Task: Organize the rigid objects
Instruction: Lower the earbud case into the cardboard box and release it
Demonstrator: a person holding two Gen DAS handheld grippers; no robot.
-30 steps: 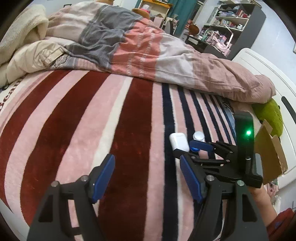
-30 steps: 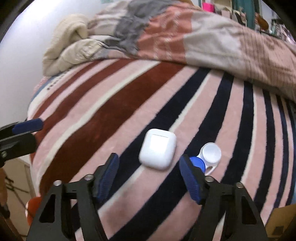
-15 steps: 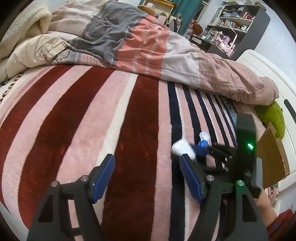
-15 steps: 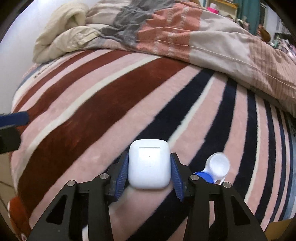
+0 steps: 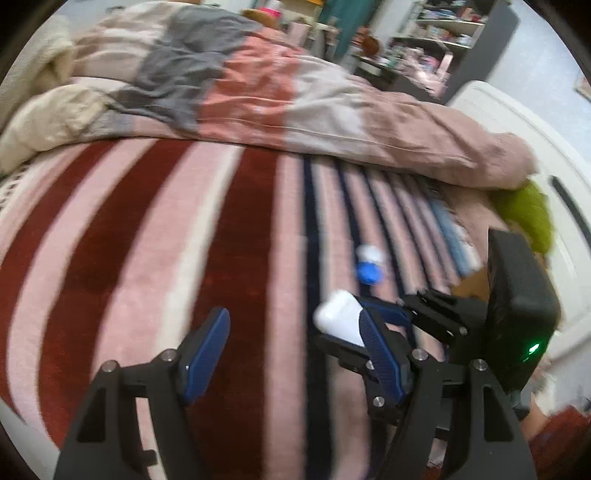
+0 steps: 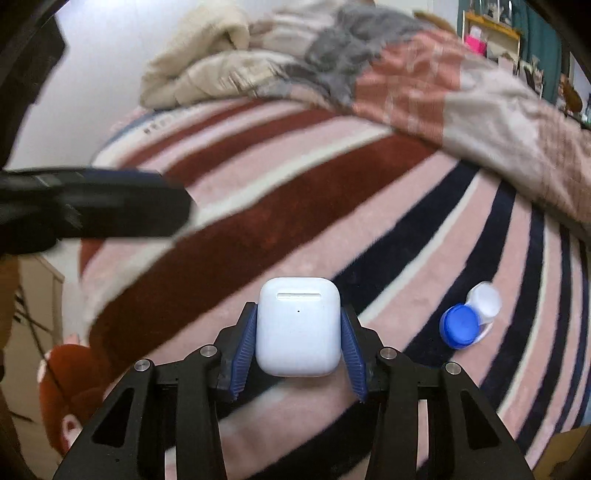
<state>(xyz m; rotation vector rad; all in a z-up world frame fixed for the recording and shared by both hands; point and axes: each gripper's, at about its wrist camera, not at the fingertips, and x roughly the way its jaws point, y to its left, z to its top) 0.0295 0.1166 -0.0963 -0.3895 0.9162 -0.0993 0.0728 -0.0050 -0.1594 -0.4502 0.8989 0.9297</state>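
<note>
A white earbud case [image 6: 298,325] is clamped between the blue pads of my right gripper [image 6: 298,338], held just above the striped blanket [image 6: 258,229]. In the left wrist view the same case [image 5: 340,320] shows in the right gripper [image 5: 364,325], close beside my left gripper's right finger. A contact lens case [image 6: 469,319] with one blue and one white cap lies on the blanket to the right of the earbud case; it also appears further back as the lens case [image 5: 369,264]. My left gripper [image 5: 295,350] stands open over the blanket with nothing between its fingers.
A rumpled patchwork duvet [image 5: 258,99] and cream blanket [image 6: 207,62] are piled along the far side of the bed. A green cushion [image 5: 528,214] and a cardboard box [image 5: 472,282] sit at the right edge. Shelves [image 5: 443,33] stand behind.
My right gripper closed on the earbud case, lifted it off the blanket and carried it left, away from the lens case. My left gripper stayed open and shifted slightly.
</note>
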